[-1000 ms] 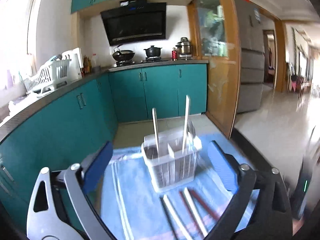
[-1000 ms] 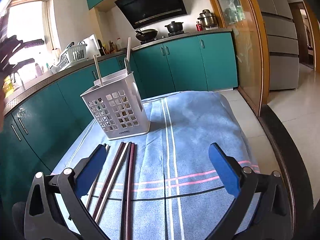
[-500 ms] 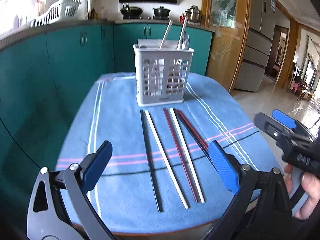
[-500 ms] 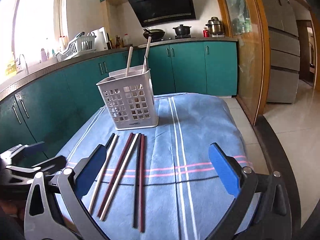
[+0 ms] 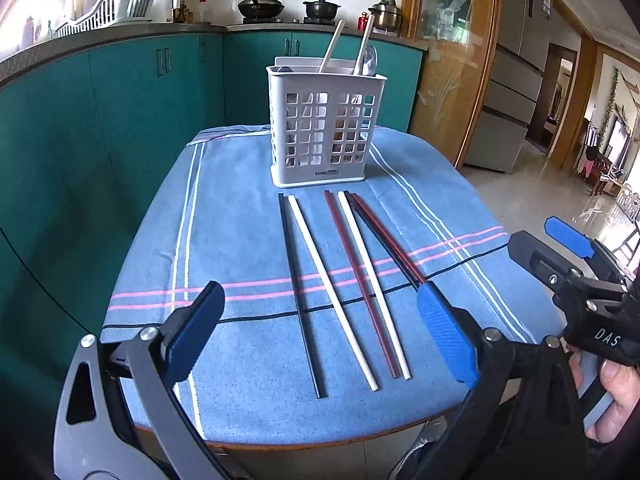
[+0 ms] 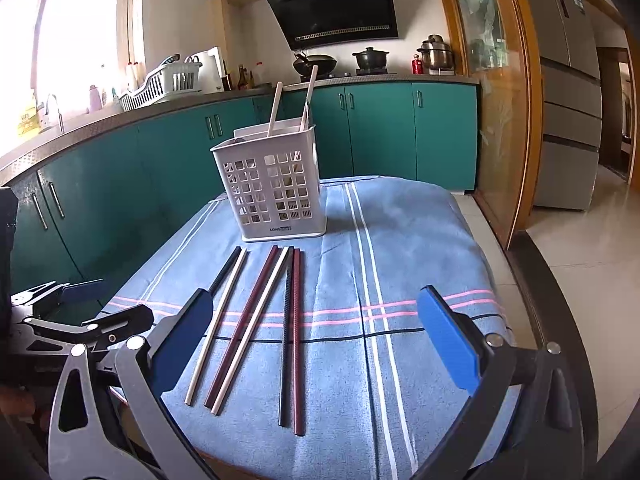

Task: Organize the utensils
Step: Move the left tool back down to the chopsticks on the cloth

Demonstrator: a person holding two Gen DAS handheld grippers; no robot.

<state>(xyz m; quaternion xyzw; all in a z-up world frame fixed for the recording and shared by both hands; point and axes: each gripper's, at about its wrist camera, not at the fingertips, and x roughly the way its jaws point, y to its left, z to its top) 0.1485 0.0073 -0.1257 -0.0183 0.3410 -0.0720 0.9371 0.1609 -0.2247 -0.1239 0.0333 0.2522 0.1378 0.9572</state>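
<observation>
A white slotted utensil holder (image 5: 326, 132) (image 6: 272, 192) stands at the far end of a blue striped cloth (image 5: 240, 240) (image 6: 400, 248), with two pale chopsticks and a spoon upright in it. Several chopsticks lie side by side in front of it: black (image 5: 300, 292), white (image 5: 332, 288), dark red (image 5: 360, 280) (image 6: 240, 324). My left gripper (image 5: 320, 334) is open above the cloth's near edge, short of the chopsticks' near ends. My right gripper (image 6: 316, 340) is open too, over the chopsticks' near ends, and shows at the right (image 5: 568, 256) in the left wrist view.
The cloth covers a small table with its near edge (image 5: 320, 436) close to me. Teal kitchen cabinets (image 6: 120, 184) run along the left and back, with a dish rack (image 6: 164, 84) and pots on the counter. Tiled floor (image 6: 580, 264) lies to the right. A hand (image 5: 616, 400) holds the right gripper.
My left gripper has pulled back from above the holder to the table's near edge. My right gripper has drawn back a little. Both stay open.
</observation>
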